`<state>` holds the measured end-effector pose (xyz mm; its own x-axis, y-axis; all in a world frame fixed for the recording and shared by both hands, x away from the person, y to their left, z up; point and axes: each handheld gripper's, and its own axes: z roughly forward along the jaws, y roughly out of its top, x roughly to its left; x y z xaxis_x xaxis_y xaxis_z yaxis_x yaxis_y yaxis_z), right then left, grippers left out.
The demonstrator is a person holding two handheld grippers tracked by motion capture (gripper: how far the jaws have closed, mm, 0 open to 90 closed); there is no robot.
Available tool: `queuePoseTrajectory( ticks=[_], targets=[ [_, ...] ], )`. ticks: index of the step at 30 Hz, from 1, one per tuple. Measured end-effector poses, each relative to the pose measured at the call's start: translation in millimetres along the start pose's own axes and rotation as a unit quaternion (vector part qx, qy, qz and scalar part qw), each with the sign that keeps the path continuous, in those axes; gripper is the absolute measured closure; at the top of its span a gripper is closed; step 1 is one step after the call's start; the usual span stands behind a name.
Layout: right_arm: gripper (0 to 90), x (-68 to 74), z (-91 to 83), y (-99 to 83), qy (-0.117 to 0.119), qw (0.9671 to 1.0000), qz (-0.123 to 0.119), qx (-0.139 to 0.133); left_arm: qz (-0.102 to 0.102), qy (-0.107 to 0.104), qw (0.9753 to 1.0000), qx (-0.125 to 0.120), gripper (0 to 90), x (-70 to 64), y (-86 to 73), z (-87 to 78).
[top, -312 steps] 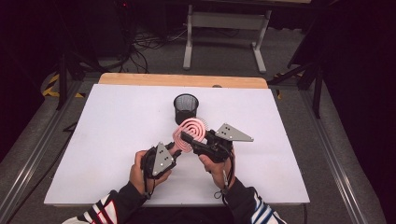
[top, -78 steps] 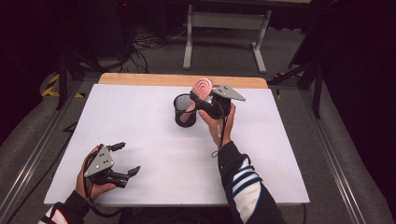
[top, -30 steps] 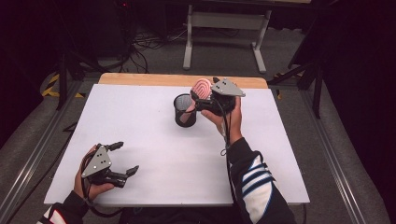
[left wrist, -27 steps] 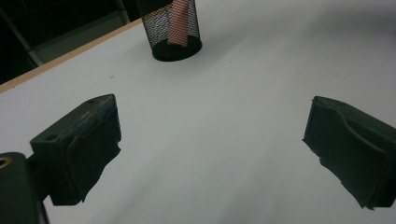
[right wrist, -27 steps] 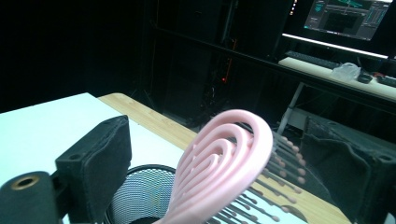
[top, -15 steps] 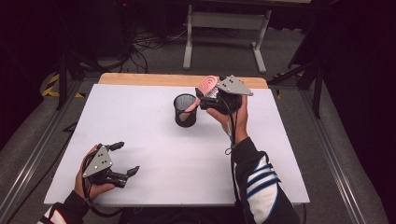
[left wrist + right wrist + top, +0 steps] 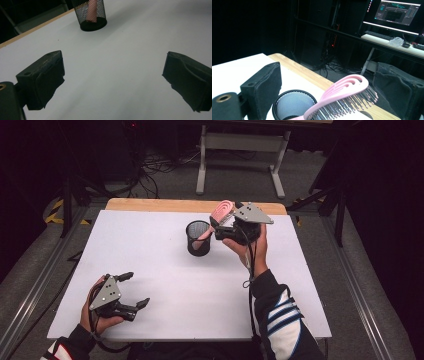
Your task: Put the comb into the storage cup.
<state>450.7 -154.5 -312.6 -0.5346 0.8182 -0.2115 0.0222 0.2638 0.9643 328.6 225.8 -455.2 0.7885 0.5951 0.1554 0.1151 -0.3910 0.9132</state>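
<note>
The pink hairbrush (image 7: 216,220) now stands handle-down in the black mesh cup (image 7: 198,238) near the far middle of the white table (image 7: 150,260), its head leaning out over the rim toward the right gripper (image 7: 220,227). Half a second ago the brush was still pinched and carried above the cup; 10 seconds ago it lay between both grippers nearer the person.

In the right gripper view the 2 fingers (image 7: 264,87) stand wide on either side of the brush head (image 7: 344,96), with gaps showing on both sides, so they no longer clamp it. The cup's rim (image 7: 294,102) sits just below, between them.

The left gripper (image 7: 131,290) rests at the near left corner of the table, where it has stayed over the last 2 seconds. Its fingers (image 7: 42,80) are spread wide over bare table, holding nothing, and the cup (image 7: 91,15) with the brush handle (image 7: 93,11) inside shows well ahead of them.
</note>
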Motion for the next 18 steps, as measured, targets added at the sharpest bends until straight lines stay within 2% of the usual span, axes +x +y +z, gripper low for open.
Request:
queuePoseTrajectory(
  ticks=[18],
  targets=[
    [10.7, 3.3, -11.1, -3.0, 0.007, 0.9998, -0.016, -0.002, 0.003, 0.001, 1.0, 0.003, 4.8, -0.8, 0.1, 0.9]
  ],
)
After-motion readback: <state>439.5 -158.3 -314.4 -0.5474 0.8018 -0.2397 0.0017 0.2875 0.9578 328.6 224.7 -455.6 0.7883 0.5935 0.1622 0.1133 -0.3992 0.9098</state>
